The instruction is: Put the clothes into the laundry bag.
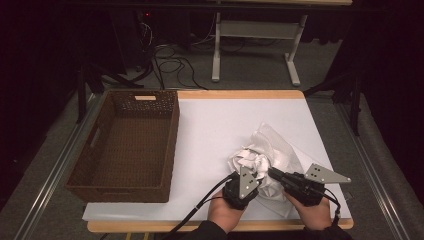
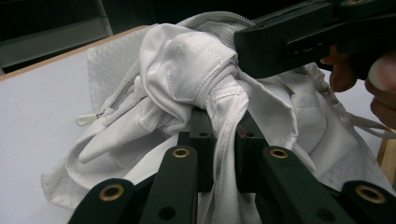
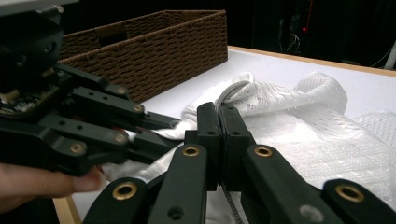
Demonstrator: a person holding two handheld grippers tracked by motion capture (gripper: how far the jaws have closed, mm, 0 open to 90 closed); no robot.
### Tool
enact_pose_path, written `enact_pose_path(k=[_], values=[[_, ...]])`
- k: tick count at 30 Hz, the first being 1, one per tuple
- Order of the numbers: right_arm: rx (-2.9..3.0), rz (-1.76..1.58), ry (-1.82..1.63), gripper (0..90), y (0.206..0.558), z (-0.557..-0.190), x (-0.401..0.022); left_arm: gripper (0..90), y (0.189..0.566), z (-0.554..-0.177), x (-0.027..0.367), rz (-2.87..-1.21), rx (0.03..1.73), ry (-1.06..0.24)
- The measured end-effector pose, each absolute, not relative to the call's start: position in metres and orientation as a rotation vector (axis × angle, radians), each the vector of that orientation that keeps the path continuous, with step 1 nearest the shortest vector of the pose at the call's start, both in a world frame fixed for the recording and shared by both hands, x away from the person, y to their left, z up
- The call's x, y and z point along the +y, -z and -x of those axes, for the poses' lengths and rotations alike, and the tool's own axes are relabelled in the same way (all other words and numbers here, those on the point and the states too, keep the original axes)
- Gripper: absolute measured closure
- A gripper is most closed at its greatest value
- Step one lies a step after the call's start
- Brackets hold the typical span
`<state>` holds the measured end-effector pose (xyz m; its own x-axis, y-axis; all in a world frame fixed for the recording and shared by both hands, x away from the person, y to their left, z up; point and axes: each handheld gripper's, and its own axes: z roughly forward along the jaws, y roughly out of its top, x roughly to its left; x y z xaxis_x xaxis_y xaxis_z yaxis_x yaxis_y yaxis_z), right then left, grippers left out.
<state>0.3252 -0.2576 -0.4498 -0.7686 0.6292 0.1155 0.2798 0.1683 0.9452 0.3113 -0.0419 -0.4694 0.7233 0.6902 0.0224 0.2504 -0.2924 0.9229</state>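
Both pairs of jaws are clamped on the same thing. In the left gripper view, the left gripper [image 2: 219, 128] has its jaws drawn in on a twisted fold of the white garment [image 2: 187, 70], with cloth filling the narrow gap between them. In the right gripper view, the right gripper [image 3: 219, 121] has its jaws pressed flat together, a thin edge of the garment [image 3: 289, 126] and what looks like a zipper strip trapped at their base.

The garment [image 1: 262, 155] lies crumpled near the front right of the white table [image 1: 215, 125] — part smooth fabric, part mesh, with a drawstring trailing. From the high view, the left gripper [image 1: 243, 176] and the right gripper [image 1: 272, 173] meet at its near edge, close beside each other, each held by a hand [image 1: 225, 212] coming up from the table's front edge.

The brown wicker basket [image 1: 172, 145] stands on the left side of the table, well apart from the garment; its inside looks bare, with cut-out handles in the walls. Its left wall overhangs or sits at the table's left edge — I cannot tell which.

Between basket and garment runs a broad band of bare white surface, and more lies behind the garment toward the wooden far edge. The garment's right side reaches close to the right edge.
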Motion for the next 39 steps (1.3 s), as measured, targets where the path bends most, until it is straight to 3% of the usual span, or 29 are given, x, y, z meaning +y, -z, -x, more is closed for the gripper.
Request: enact_pose_path(k=[18,39], values=[[2.120,-0.898,-1.652,90.0,0.447,-0.324,-0.268,82.3,0.500,-0.336,-0.091,-1.960,0.706,-0.555],[2.028,-0.867,-1.781,90.0,0.424,-0.316,-0.278,83.8,0.514,-0.346,-0.105,-2.076,0.702,-0.562]])
